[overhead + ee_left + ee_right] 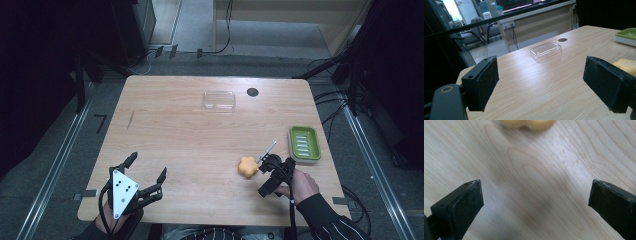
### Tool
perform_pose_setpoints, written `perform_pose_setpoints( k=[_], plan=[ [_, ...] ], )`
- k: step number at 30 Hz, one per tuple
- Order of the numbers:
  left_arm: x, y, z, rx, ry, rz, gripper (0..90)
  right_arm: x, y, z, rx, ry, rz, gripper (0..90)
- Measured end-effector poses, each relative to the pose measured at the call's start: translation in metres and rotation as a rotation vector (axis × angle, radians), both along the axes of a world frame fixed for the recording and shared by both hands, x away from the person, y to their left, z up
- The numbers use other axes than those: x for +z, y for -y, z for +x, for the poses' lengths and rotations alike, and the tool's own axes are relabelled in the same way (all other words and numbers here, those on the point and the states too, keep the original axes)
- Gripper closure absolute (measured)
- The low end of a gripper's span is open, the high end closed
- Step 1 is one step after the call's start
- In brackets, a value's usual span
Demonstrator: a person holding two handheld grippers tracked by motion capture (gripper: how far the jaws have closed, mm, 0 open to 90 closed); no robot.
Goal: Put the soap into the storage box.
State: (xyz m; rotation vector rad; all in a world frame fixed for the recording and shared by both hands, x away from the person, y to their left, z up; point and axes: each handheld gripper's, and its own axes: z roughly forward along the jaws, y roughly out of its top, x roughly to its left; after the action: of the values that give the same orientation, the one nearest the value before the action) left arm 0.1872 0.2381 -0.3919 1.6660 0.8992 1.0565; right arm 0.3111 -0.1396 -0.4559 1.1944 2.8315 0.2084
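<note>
The wooden table (190, 145) holds a green soap dish (304, 143) at the right, a clear lid (219, 100) far back, and an orange lobed piece (247, 167) just beside the right gripper (267, 170); both it and the left gripper (147, 172) gape wide, empty. The piece looks soft and light; pinch its flanks. Its lower part is cut off in the right gripper view.

A lab or office workroom: a pale wood-grain table (165, 125) stands on grey carpet between metal floor rails (55, 160), with black cables (330, 102) trailing at the far right, and grey chairs (474, 33) and a long desk (536, 17) beyond.
</note>
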Motion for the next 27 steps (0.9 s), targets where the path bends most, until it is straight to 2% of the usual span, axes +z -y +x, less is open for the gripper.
perform_pose_setpoints(
  k=[7,14,22,23,27],
  plan=[
    [0.0,-0.001,0.0,0.001,-0.001,-0.004,13.5,-0.003,-0.012,0.008,-0.012,-0.019,0.006,0.0],
    [0.0,0.0,0.0,-0.002,0.0,-0.002,13.5,-0.004,-0.023,0.02,-0.023,-0.008,0.015,0.0],
    [0.0,-0.001,0.0,0.0,-0.002,0.0,13.5,-0.006,-0.033,0.03,-0.019,-0.006,0.011,9.3],
    [0.0,-0.001,0.0,0.0,-0.002,0.0,13.5,-0.004,-0.034,0.032,-0.018,0.005,0.013,13.3],
    [0.0,0.0,0.0,-0.001,-0.001,-0.001,13.5,-0.004,-0.037,0.035,-0.018,0.009,0.021,14.9]
  ],
)
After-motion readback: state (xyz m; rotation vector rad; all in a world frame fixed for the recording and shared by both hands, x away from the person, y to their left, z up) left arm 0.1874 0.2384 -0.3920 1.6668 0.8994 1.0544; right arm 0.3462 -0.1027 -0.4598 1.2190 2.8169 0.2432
